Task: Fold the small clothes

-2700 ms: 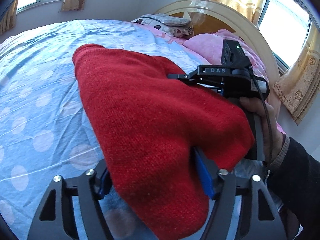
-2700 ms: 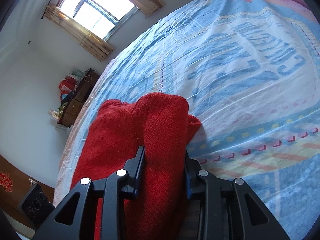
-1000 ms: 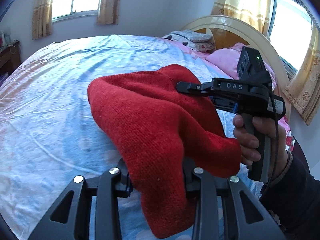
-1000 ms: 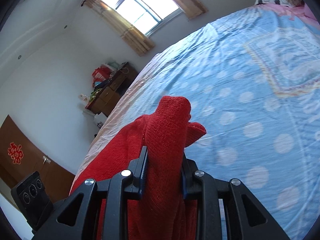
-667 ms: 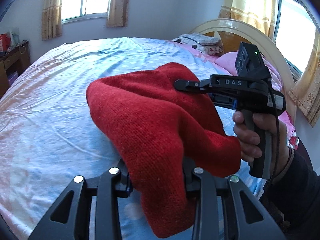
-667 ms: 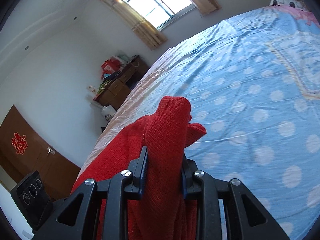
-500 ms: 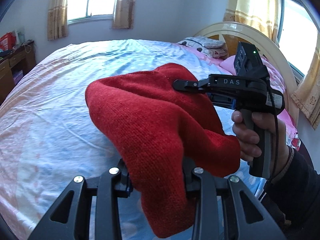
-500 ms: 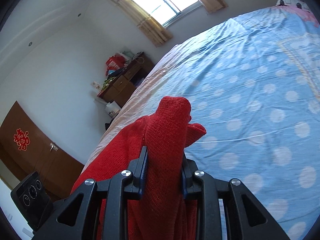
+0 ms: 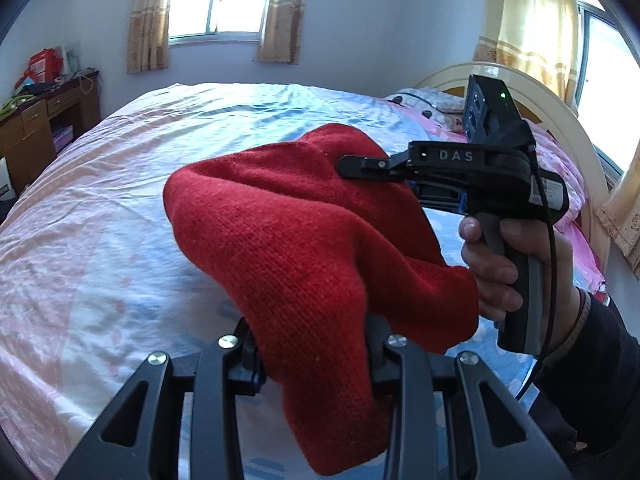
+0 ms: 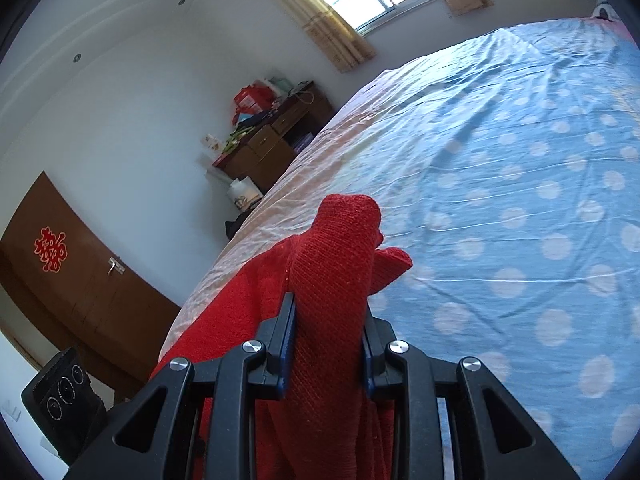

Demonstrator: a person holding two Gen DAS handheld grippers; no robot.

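Observation:
A red knitted garment (image 9: 304, 236) hangs folded between both grippers, held up above the bed. My left gripper (image 9: 316, 356) is shut on its near bunched end, which droops below the jaws. My right gripper (image 10: 326, 332) is shut on the other end of the red garment (image 10: 336, 264), a fold of which sticks up past the fingertips. In the left wrist view the right gripper (image 9: 362, 166) comes in from the right, held by a hand, its fingers clamped on the garment's far edge.
The bed (image 9: 120, 184) is covered with a blue and pink dotted sheet (image 10: 520, 200). Pillows (image 9: 432, 102) and a curved headboard (image 9: 560, 108) stand at the far right. A wooden desk (image 10: 276, 140) with clutter stands by the wall, and a brown wardrobe (image 10: 72, 280) to the left.
Both grippers have lifted the red garment off the bed and swung it toward the foot of the bed. Both stay shut on it; its shape is unchanged over the last second.

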